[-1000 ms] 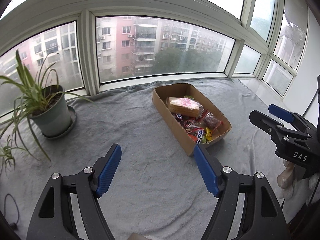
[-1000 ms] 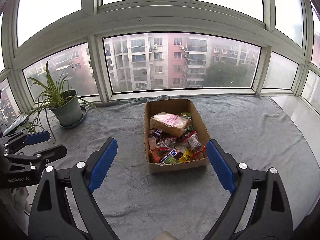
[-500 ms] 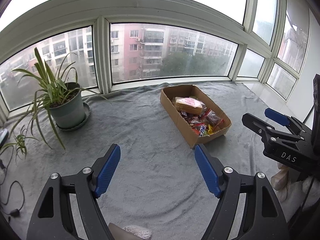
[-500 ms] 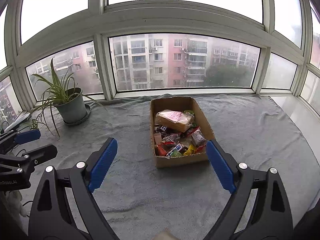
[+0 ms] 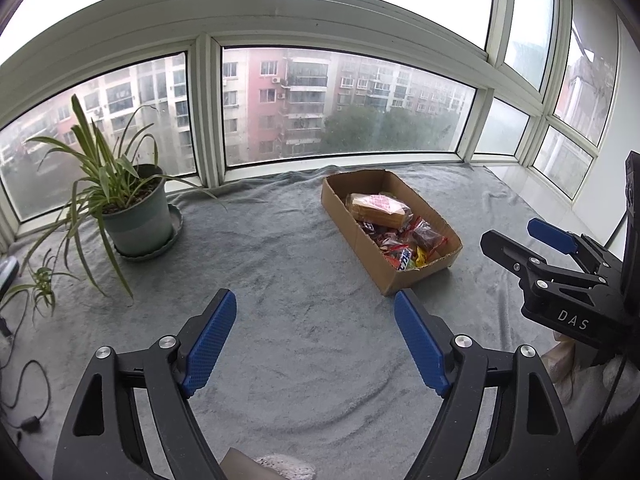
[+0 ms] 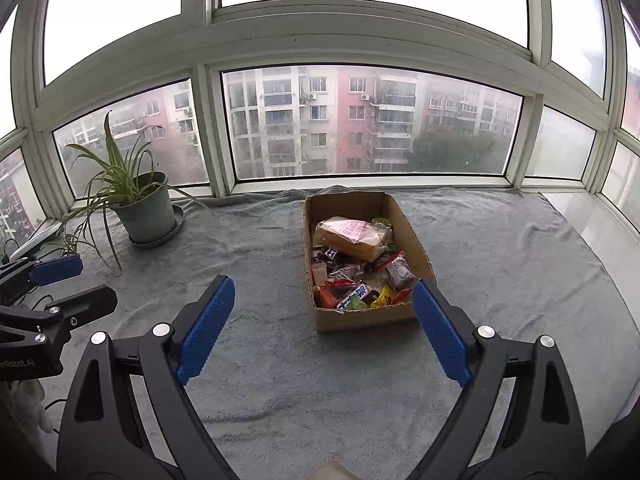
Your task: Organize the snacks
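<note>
Right wrist view shows every snack lying inside the cardboard box (image 6: 404, 224) just beyond the right gripper (image 6: 324, 332)'s wide empty jaws, the left gripper (image 5: 316, 344)'s empty jaws opening, so sorting looks nearly finished.

Both tools share one build. The left gripper (image 5: 314, 338) has matte black arms with triangular cut-outs, round silver screws at the joints, and long blue pads with a fine ribbed texture lining its fingers (image 5: 210, 342). The right gripper (image 6: 324, 328) matches it: black frame, silver screws, blue ribbed pads. Seen from the left wrist camera, its body carries white "DAS" lettering. From the right wrist camera, the left one's side shows pale lettering, partly cut off.
</note>
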